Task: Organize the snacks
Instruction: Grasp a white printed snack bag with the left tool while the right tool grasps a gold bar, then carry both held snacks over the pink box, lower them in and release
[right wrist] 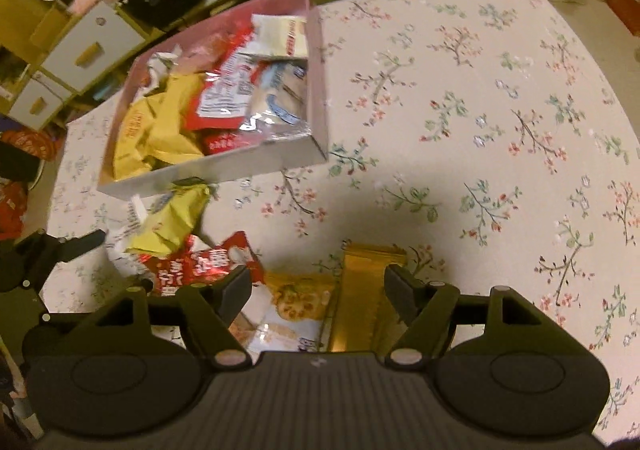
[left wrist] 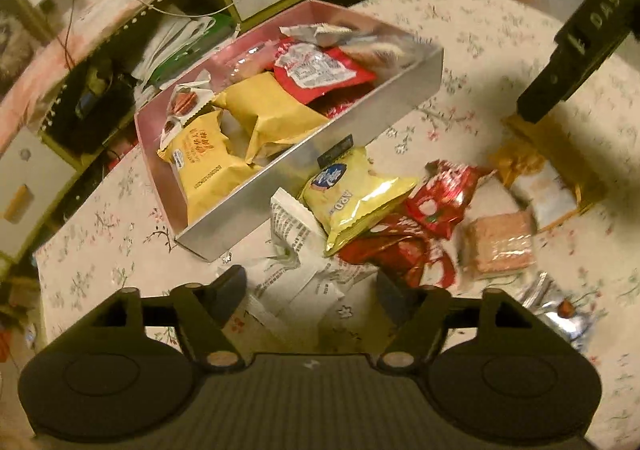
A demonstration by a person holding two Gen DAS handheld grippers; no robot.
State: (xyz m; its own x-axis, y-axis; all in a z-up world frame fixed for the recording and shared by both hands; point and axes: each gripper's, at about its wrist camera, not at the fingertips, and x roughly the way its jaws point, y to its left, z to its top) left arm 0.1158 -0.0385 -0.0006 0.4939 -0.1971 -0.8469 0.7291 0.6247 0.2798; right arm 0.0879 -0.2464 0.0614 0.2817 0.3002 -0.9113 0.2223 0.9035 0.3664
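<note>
Box [left wrist: 372, 118] full of snack packets [left wrist: 276, 114]

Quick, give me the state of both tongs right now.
Left tongs: open, holding nothing, above the white packet.
Right tongs: open, holding nothing, over the gold packet.

Snack pile [left wrist: 384, 218] right beside box [left wrist: 320, 142], prob touching

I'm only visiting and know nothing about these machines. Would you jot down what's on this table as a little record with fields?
surface: floral tablecloth
container: box, partly filled with packets
inside box: yellow packets, red packet
loose beside box: yellow bag, white wrapper, red packets, pink wafer pack
left gripper: open, over the white wrapper, holding nothing
right gripper: open, above a gold packet
</note>
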